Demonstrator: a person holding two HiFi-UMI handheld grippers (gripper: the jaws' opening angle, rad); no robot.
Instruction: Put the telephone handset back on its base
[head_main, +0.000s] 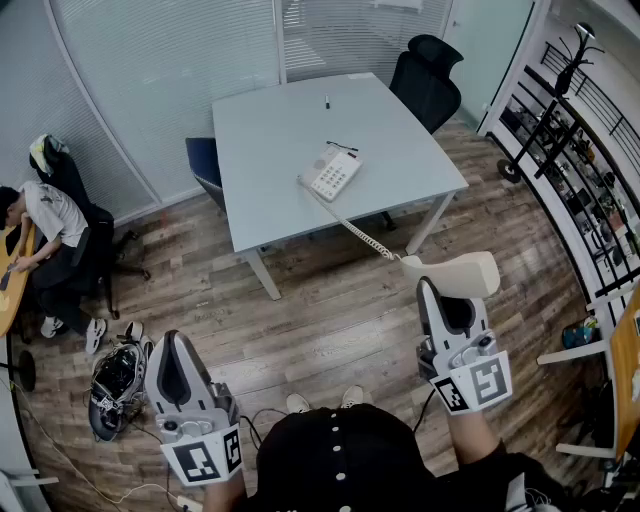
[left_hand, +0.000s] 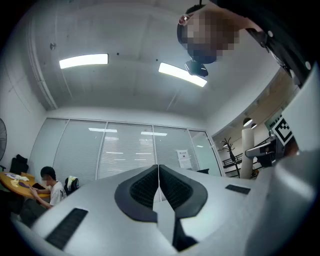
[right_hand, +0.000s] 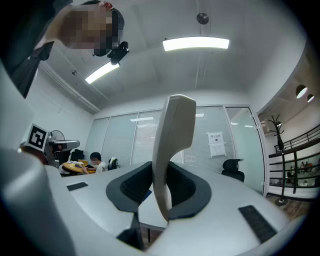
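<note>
In the head view, looking steeply down across a wooden floor (head_main: 330, 300) at a pale bench (head_main: 290, 130), with the telephone base (head_main: 334, 173) sitting near the front edge and nothing resting on it. Trailing off the bench edge, a coiled cord (head_main: 362, 233) leading down to the handset (head_main: 455, 272), held crosswise in the right gripper (head_main: 452, 292), out over the floor and well apart from the base. On the other side, the left gripper (head_main: 178, 345) low and carrying nothing.

Over in the left gripper view: fingers (left_hand: 140, 192) pressed together, nothing between them, just ceiling lights (left_hand: 84, 60) and glass partitions (left_hand: 125, 150) beyond.

Then the right gripper view: fingers (right_hand: 125, 187) clamped on the cream handset, pads tight against both of its sides, one curved end rising tall above them. Looks like a solid hold, tbh.

Progress-wise: pick-up sorted, pretty much everything else left. Got to carry the handset over to the bench, line it up over the base, lower it in and let go. Probably somewhere early-to-middle, going by that gap. Worth minding the cord too, could easily drag on the bench edge or tug the base around.
</note>
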